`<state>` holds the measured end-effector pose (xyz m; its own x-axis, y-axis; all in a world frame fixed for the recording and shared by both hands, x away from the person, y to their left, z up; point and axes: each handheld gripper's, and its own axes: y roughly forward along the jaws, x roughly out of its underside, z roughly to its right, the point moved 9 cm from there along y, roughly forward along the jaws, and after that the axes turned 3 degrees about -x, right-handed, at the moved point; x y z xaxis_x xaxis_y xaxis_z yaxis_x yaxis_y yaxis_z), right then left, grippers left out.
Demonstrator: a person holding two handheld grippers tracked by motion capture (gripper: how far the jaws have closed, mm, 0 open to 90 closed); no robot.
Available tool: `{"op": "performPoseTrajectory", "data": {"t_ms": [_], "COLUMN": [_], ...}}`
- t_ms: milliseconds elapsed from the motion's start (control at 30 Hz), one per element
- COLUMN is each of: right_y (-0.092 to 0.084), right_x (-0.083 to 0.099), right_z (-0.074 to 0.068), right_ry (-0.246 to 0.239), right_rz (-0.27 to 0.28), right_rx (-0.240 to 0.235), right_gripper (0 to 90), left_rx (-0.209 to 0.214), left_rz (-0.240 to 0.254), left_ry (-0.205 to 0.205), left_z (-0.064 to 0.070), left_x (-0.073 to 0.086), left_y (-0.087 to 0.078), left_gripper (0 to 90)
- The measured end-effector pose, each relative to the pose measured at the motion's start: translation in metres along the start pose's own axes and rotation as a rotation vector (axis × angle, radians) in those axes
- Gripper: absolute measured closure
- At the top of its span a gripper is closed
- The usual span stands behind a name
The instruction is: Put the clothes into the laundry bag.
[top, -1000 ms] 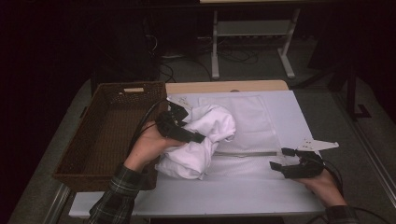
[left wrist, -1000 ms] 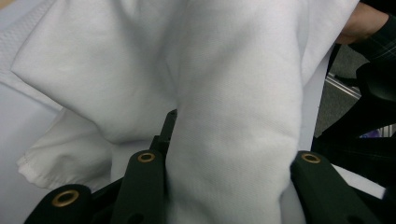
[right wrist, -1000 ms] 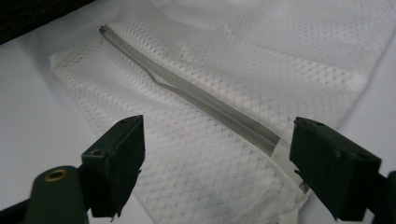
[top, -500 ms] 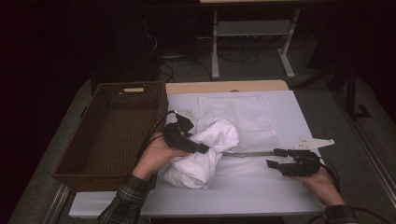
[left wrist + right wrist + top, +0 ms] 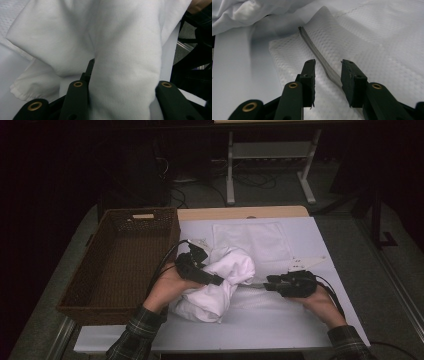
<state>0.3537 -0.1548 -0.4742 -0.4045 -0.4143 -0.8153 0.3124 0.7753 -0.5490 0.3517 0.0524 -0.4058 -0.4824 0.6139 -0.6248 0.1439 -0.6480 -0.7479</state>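
Holding a thick fold of the white garment [image 5: 220,282], the left gripper [image 5: 210,276] sits on top of the bunched cloth near the middle of the desk [image 5: 280,330]; in the left gripper view that fold [image 5: 125,75] fills the gap between the jaws, which press on it from both sides. The garment lies crumpled in a heap, partly over a flat white textured cloth [image 5: 260,240] spread on the desk. The right gripper [image 5: 270,285] rests low on the desk just beside the heap. Its jaws have just been closing and now stand at a narrow gap [image 5: 328,82], with a thin grey strip [image 5: 317,52], seemingly a cloth edge seen end-on, running between them; the pads do not yet touch it. A brown wicker basket [image 5: 75,295] stands at the desk's left edge, apart from the garment.
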Motion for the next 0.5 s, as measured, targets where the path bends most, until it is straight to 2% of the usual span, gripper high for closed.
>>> {"op": "performPoseTrajectory", "data": {"t_ms": [100, 367, 500], "right_y": [0.007, 0.032, 0.042], "right_x": [-0.002, 0.001, 0.007], "right_z": [0.002, 0.01, 0.016], "right_ry": [-0.002, -0.016, -0.019], "right_rz": [-0.001, -0.062, -0.103], "right_rx": [-0.012, -0.039, -0.029], "right_gripper": [63.8, 63.4, 63.2], "left_rx": [0.003, 0.006, 0.008], "left_rz": [0.002, -0.003, -0.004], "left_ry": [-0.005, -0.012, -0.012], "left_z": [-0.001, -0.003, -0.003], "left_x": [0.0, 0.003, 0.003], "left_y": [0.0, 0.001, 0.002], "left_gripper": [61.0, 61.0, 61.0]}}
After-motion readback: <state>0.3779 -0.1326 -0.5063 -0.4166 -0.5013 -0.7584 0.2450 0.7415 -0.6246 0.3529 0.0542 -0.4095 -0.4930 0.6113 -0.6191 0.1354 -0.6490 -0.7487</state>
